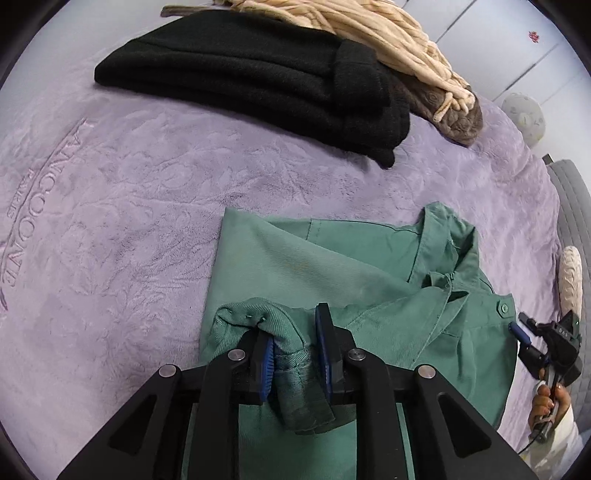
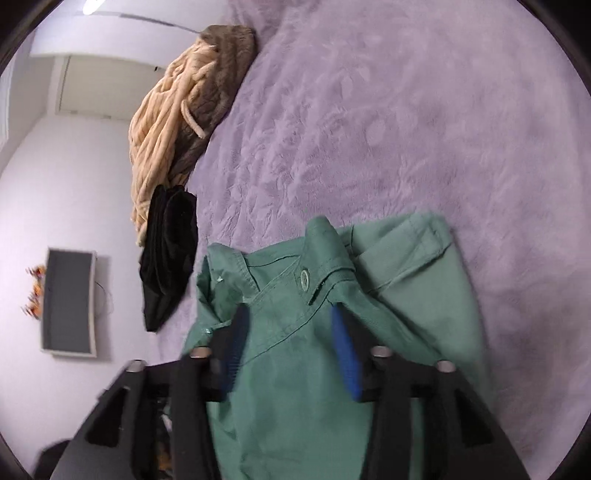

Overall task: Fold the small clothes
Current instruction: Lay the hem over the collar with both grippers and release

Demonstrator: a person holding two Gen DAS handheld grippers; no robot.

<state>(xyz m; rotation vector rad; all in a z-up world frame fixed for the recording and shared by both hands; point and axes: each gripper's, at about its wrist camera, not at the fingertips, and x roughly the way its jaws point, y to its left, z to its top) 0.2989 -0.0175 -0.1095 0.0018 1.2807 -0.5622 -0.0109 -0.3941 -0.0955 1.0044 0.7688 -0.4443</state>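
The green shirt (image 1: 332, 258) is judged soft, light and limp; its hemmed edges are best pinched. A bunched cuff (image 1: 291, 354) lies between the slightly parted left gripper (image 1: 295, 350); the right gripper (image 2: 288, 354), at three o'clock, stands wide, holding nothing.

green shirt (image 2: 295, 387) cut off below, right hand-held gripper (image 2: 291, 350) blurred

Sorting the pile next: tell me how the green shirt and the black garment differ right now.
The green shirt lies half folded, collar and a button showing; the black garment is already a neat folded stack. The shirt sits between the gripper fingers; the black one lies apart, against a cream knit. Both rest on the purple blanket.
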